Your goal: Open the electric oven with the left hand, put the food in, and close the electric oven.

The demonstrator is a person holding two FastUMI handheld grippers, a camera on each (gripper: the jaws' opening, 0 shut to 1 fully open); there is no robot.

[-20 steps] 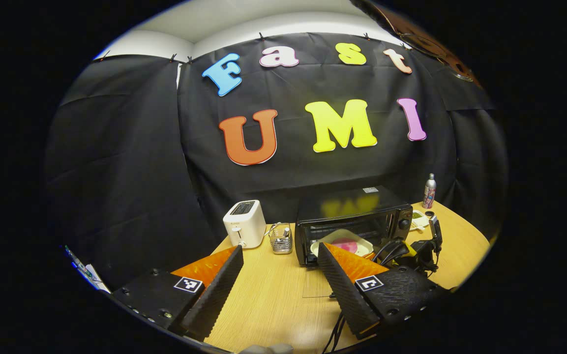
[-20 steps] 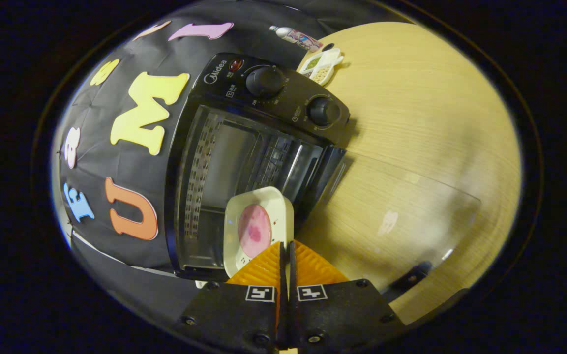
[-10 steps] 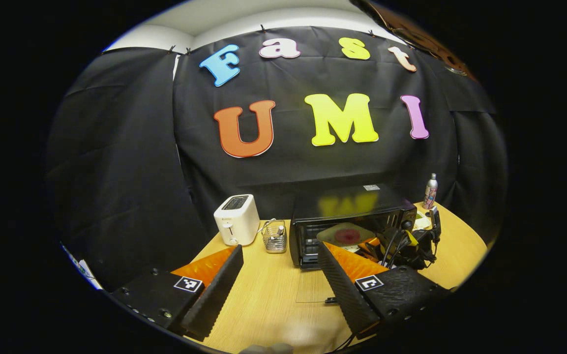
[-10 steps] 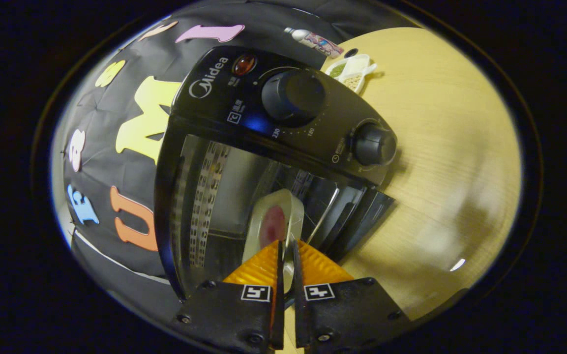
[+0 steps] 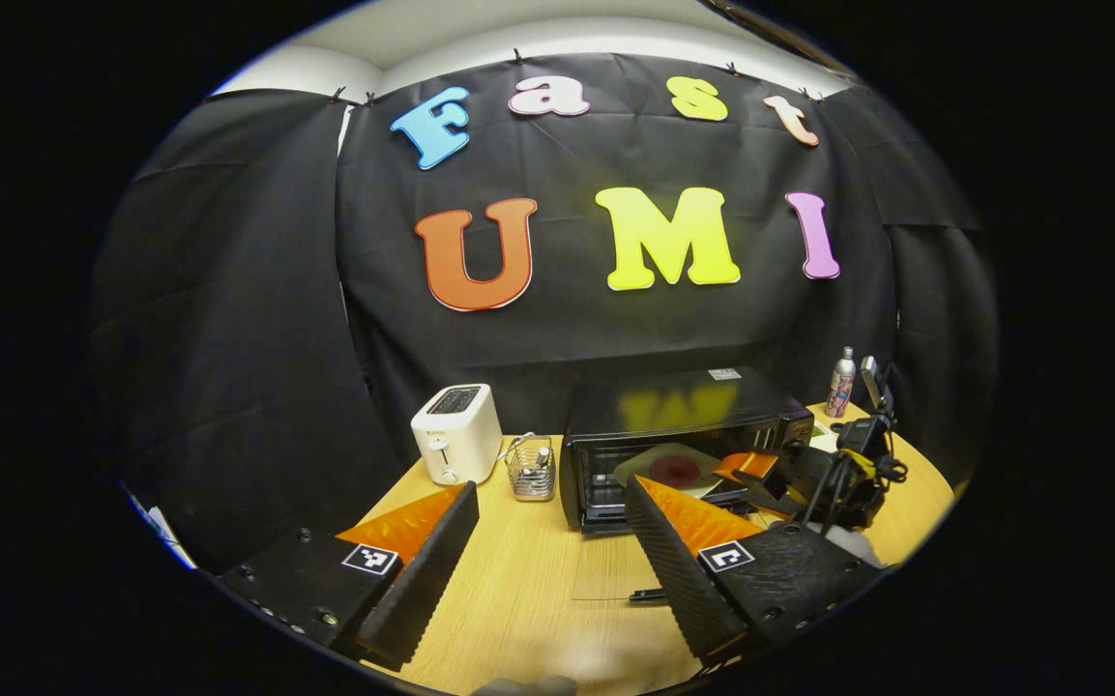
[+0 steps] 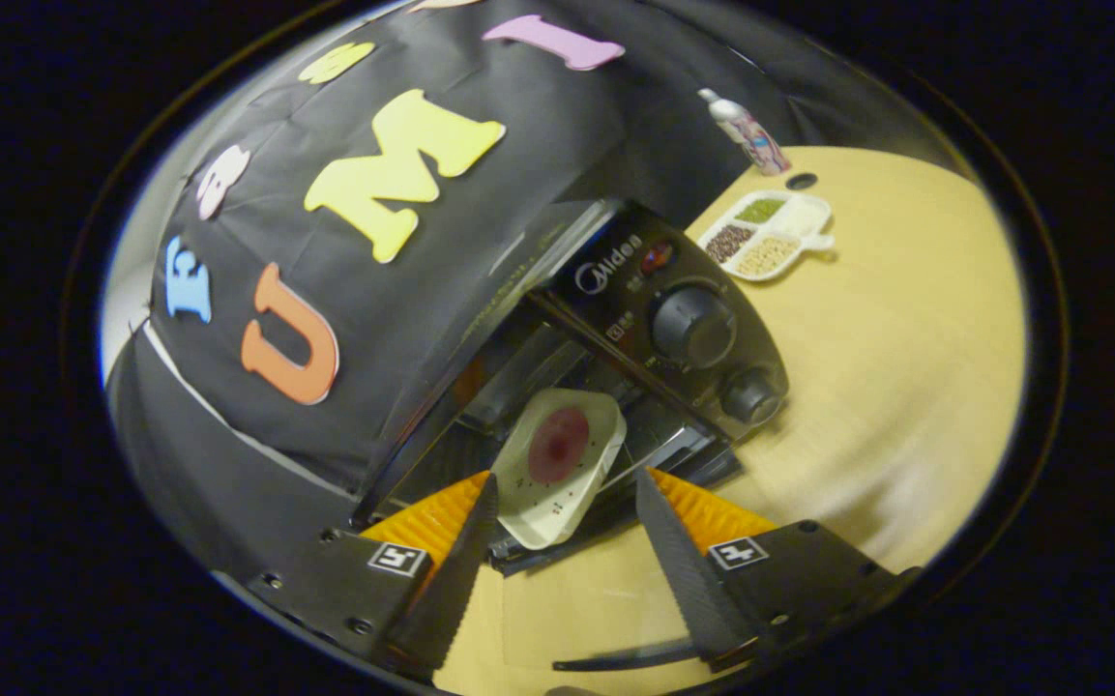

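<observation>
Two claws, left and right, gape; one plate in one oven.

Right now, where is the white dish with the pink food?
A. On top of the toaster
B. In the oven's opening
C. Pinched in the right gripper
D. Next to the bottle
B: the dish sits in the oven mouth, and the right gripper is open behind it.

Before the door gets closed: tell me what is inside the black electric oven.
A white rectangular plate with a round pink food lies in the black electric oven, part sticking out the front. The cavity behind it is too dark to judge.
</observation>
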